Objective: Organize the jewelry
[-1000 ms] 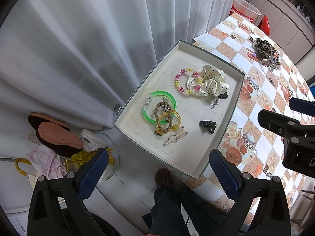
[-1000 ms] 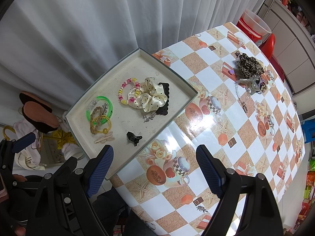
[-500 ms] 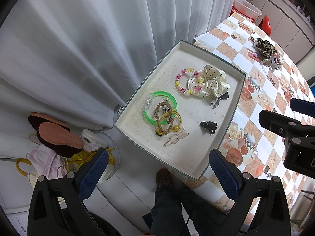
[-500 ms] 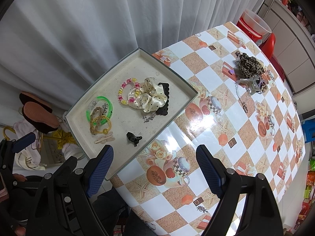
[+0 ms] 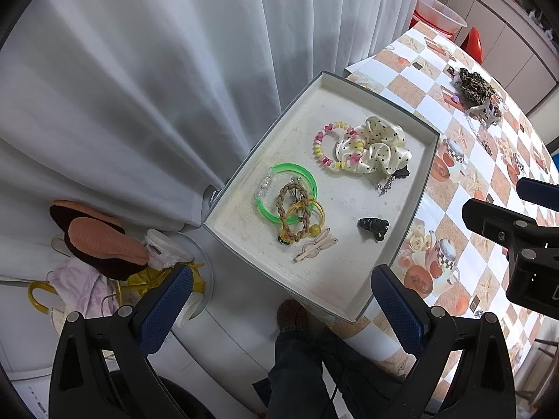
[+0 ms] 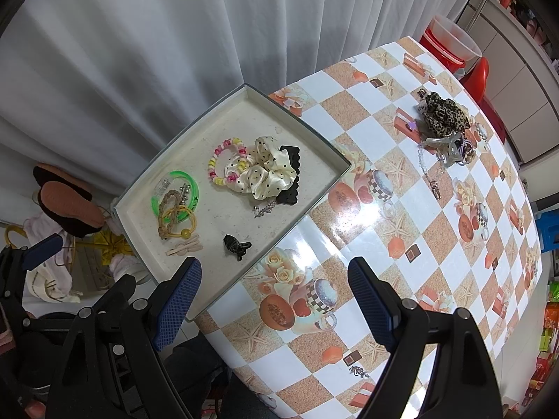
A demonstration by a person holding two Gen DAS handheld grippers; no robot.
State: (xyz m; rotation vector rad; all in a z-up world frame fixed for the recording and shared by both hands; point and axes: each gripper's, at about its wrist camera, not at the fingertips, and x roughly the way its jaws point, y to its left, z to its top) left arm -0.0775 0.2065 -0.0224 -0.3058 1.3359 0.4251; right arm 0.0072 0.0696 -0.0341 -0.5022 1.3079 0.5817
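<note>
White curtain (image 6: 174, 35) behind; round worktop (image 6: 401, 216) under a shiny checked cloth with cups and flowers.

Nothing new since a second ago; same spots for every piece; both hands holding still, high up, pointing almost straight down. So no step forward in the tidying just now; looks like a stop to pick the next piece.

Left gripper (image 5: 279, 279) above the near end of the tray (image 6: 335, 160); fingers wide apart, holding nothing. Right gripper (image 6: 274, 272) above the tray's near edge and the cloth; fingers wide apart too, nothing between them.

Inside the tray: green bangle (image 5: 297, 169) with a braided band (image 5: 290, 209) and a yellow hair tie (image 5: 314, 223) lying across it; bead bracelet (image 5: 323, 146) touching a spotted scrunchie (image 5: 377, 150); small black clip (image 5: 373, 227) alone; pale hair clip (image 5: 314, 248) just beside the yellow tie.

Left to put away, well apart from the tray on the far side of the worktop: leopard scrunchie (image 6: 443, 111), grey claw clip (image 6: 450, 150) touching it, and a thin chain (image 6: 428, 171).

Chain stretched out long; far end at the pile, near end pointing back along the cloth. Tray's long way from the curtain side toward the near edge; left part seems to stick out past the worktop. Pale clip flat, long way across the right view, a bit tilted.
</note>
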